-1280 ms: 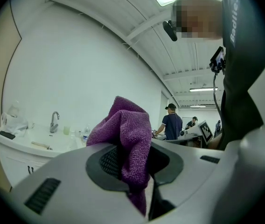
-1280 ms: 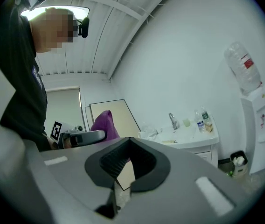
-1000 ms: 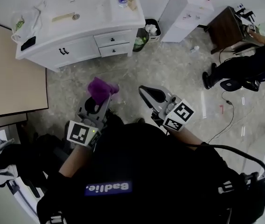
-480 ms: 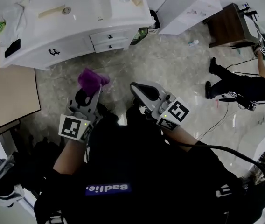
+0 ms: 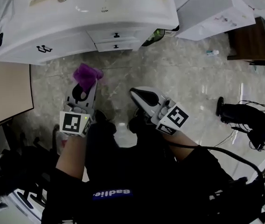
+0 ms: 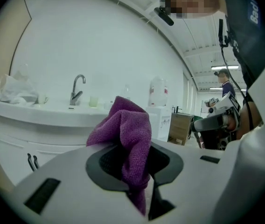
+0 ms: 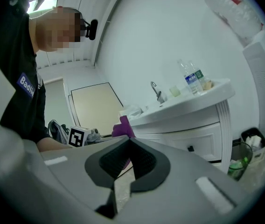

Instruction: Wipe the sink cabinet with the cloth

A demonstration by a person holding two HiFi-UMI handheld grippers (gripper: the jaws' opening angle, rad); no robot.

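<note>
1. Since a second ago, I see the cabinet (image 5: 62,43) drawn closer; it now fills the head view at 12 o'clock.
2. My left gripper (image 5: 87,82) is clenched on the purple cloth (image 5: 87,73), held near the cabinet front, apart from it.
3. My right gripper (image 5: 136,94), at 4 o'clock of the cloth, is pressed closed on nothing, over the floor (image 5: 184,78).

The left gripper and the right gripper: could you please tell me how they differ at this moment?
The left gripper is clamped on the purple cloth; the right gripper has its jaws closed on nothing. In the head view, the left gripper reaches closer to the sink cabinet than the right gripper. Both point toward the cabinet with jaws closed.
</note>
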